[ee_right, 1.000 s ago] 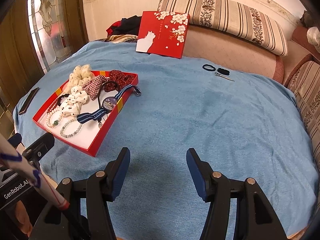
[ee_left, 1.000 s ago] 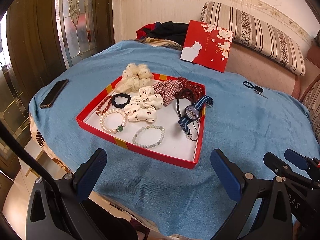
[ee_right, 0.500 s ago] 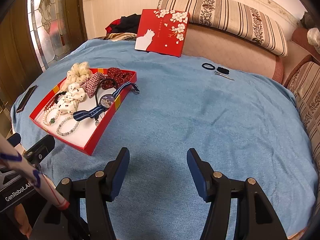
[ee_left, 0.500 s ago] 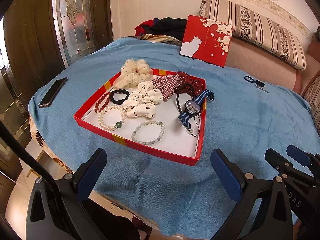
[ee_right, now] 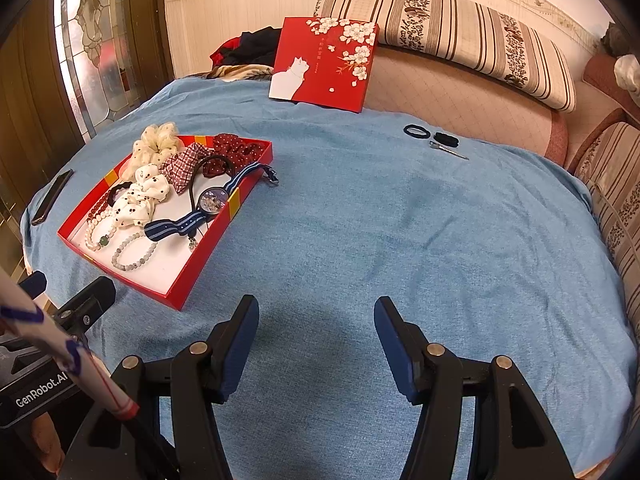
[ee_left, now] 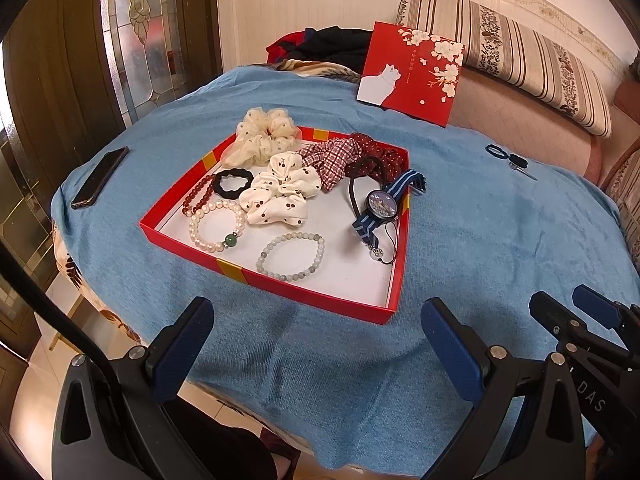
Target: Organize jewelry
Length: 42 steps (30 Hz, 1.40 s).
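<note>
The red tray sits on the blue-covered desk, already holding bead bracelets, scrunchies and a watch whose striped strap drapes over the tray's right wall. Three small things lie well apart from it near the far edge: a black hair tie, a dark clip and a thin metal hairpin. These look like what is left to gather. The right gripper hovers released over bare cloth, nearer those strays, so it is the better one to reach for them; the left gripper hangs released and empty in front of the tray. For a clean pick, come down on the hair tie with one fingertip inside the loop, pinching band rather than cloth. The hairpin lies flat and thin, so it will likely slip.
</note>
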Motion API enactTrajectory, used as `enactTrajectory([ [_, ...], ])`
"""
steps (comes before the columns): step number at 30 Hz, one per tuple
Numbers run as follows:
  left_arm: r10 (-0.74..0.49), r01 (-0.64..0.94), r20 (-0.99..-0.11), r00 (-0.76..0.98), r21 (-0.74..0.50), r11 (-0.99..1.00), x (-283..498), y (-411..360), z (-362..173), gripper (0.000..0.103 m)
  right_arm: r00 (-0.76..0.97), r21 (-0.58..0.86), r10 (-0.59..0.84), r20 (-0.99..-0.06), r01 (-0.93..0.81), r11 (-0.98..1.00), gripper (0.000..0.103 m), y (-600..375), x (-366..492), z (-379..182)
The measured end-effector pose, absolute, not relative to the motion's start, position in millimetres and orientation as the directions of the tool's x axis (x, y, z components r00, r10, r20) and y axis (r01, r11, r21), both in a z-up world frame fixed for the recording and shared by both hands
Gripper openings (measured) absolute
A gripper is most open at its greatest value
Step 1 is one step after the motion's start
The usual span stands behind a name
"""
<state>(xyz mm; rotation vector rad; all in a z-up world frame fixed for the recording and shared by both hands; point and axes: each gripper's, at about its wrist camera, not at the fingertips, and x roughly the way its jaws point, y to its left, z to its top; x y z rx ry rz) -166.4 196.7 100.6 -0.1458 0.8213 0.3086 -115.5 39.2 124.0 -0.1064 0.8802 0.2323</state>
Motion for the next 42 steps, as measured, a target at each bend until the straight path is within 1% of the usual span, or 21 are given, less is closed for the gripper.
enactTrajectory([
  [42,0.208,-0.341,-0.749,0.629,-0.025,0.94,-167.5,204.0,94.2,0.103,0.633,-0.026,0.138,-0.762,-0.243,0.97,0.066,45.9,-118.9,126.0],
])
